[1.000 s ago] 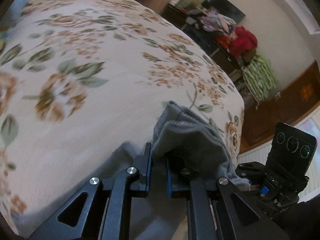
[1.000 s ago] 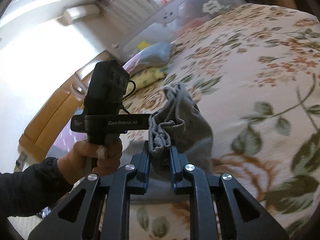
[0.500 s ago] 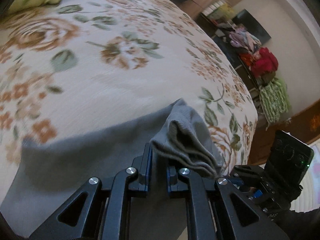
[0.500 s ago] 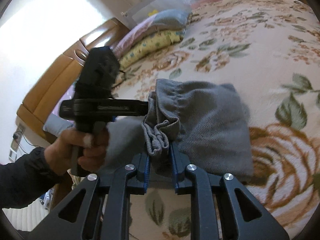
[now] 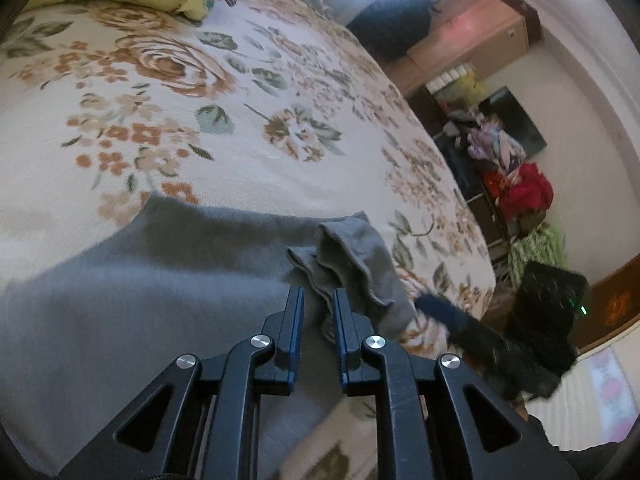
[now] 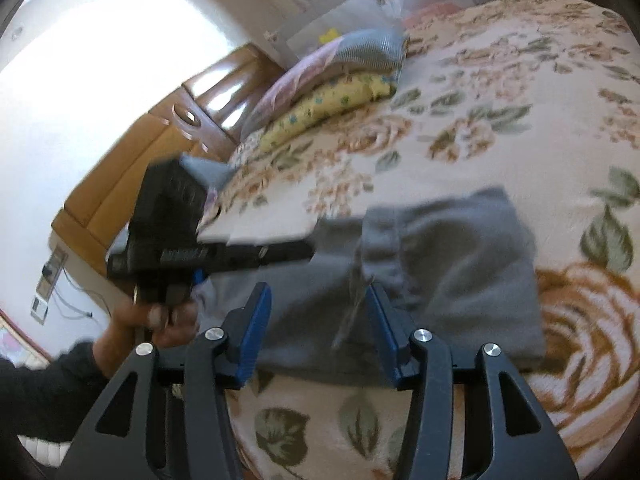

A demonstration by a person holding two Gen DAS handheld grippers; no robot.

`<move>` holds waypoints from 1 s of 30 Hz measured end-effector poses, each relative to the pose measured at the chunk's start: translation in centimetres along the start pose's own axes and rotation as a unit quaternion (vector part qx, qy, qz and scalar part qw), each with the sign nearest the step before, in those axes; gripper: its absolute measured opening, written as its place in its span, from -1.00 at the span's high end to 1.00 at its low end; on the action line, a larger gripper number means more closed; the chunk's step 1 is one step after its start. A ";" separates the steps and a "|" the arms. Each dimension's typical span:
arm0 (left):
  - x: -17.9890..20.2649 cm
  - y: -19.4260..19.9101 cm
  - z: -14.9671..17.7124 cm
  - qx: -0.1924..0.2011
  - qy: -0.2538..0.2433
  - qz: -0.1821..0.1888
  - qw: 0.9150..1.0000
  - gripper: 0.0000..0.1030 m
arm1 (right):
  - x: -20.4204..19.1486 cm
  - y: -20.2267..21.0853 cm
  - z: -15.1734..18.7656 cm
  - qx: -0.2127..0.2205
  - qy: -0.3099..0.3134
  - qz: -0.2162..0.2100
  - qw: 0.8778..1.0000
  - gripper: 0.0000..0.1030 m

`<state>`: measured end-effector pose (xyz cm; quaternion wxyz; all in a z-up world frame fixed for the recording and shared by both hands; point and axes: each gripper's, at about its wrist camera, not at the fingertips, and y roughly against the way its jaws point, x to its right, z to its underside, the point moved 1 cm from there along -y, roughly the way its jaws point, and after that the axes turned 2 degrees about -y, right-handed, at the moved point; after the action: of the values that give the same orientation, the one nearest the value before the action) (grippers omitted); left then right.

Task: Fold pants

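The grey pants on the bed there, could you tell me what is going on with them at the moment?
A person is folding the grey pants on a floral bedspread, with a handheld gripper in each hand. The left gripper is closed on a bunched edge of the fabric. The right gripper stands open over the pants, holding nothing. The pants lie doubled over on the bed.

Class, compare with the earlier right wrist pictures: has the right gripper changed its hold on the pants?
Yes. The right gripper has opened and released the pants, which now lie flat on the floral bedspread.
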<state>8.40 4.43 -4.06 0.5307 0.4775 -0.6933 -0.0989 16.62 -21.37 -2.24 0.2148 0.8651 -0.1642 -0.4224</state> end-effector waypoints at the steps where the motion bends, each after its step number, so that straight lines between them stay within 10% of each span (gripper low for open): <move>1: 0.1 0.3 0.4 0.006 0.005 -0.001 1.000 0.71 | 0.2 0.2 -0.4 0.008 -0.002 0.003 1.000 0.01; 9: -0.2 2.6 4.1 0.033 0.055 0.002 0.998 0.67 | 3.8 -2.5 -2.7 -0.006 -0.051 0.035 0.998 0.42; 18: -2.2 5.3 5.9 0.062 0.104 -0.018 0.993 0.67 | 3.2 -5.3 -0.4 -0.051 -0.034 0.058 0.996 0.43; 30: -3.5 10.8 9.5 0.133 0.160 -0.074 0.975 0.40 | -5.9 -8.5 -1.9 -0.117 0.119 0.006 0.986 0.42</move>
<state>-5.53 9.29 -3.32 0.5574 0.6035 -0.5692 0.0331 15.57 -10.94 -1.66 0.3349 0.8773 -0.0921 -0.3311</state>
